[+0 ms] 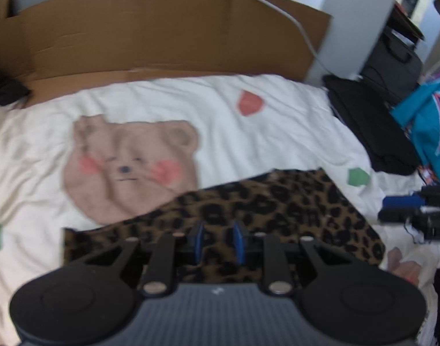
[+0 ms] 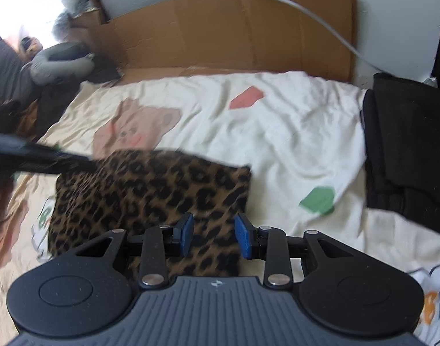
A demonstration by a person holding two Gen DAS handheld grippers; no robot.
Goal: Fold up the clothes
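A leopard-print garment point(image 1: 263, 207) lies folded flat on the white bedsheet point(image 1: 248, 132), which has a bear print. My left gripper point(image 1: 218, 240) hovers over the garment's near edge; its blue pads point(image 1: 197, 240) stand apart with only the cloth below showing between them. In the right wrist view the same garment point(image 2: 150, 196) is a rough rectangle. My right gripper point(image 2: 214, 235) is open above its near right corner, holding nothing. The left gripper point(image 2: 47, 160) appears there as a blurred dark bar at the garment's far left corner. The right gripper point(image 1: 416, 216) shows at the left wrist view's right edge.
A flattened cardboard sheet point(image 1: 162, 34) stands along the back of the bed, with a white cable point(image 2: 321, 23) draped over it. Dark folded clothes point(image 2: 407, 144) lie on the right. A teal item point(image 1: 427, 132) sits further right. A grey neck pillow point(image 2: 61, 60) lies at the far left.
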